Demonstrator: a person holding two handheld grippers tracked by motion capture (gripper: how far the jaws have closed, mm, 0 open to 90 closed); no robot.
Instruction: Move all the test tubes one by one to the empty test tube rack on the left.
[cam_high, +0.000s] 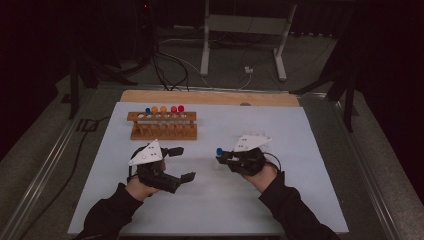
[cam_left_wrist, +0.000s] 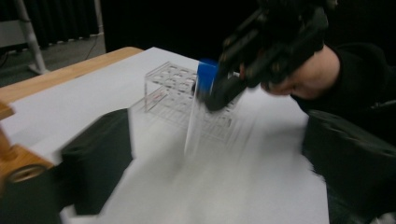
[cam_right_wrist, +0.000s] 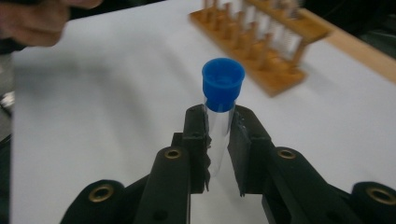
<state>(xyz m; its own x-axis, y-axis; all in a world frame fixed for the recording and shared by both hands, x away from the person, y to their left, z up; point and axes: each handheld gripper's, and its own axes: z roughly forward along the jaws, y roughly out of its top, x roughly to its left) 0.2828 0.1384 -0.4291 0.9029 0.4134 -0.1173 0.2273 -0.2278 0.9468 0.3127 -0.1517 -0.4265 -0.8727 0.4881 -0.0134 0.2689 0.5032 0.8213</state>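
- In the high view, the bench (cam_high: 210, 210) fills the middle of the frame under a white sheet, a strip of bare wood showing along its far edge.
- Left of centre, the left hand-held gripper (cam_high: 184, 163) hangs above the sheet with its jaws wide apart and nothing between them; in its own view the two black jaws stand at the lower left and lower right corners of the frame.
- Above it, upper left of centre, a wooden rack (cam_high: 163, 126) stands on the sheet holding tubes with blue, orange and red caps.
- Right of centre, the right hand-held gripper (cam_high: 220, 158) is clamped on a tube (cam_high: 219, 151) with a blue cap, held clear of the sheet.
- In the right gripper view the tube (cam_right_wrist: 219, 116) stands upright in the middle of the frame, jaws pressed on the glass just under the cap (cam_right_wrist: 222, 83); the rack (cam_right_wrist: 261, 46) lies across the upper right.
- In the left gripper view a clear rack (cam_left_wrist: 175, 88) sits on the sheet at upper centre, behind the blurred tube (cam_left_wrist: 198, 112).
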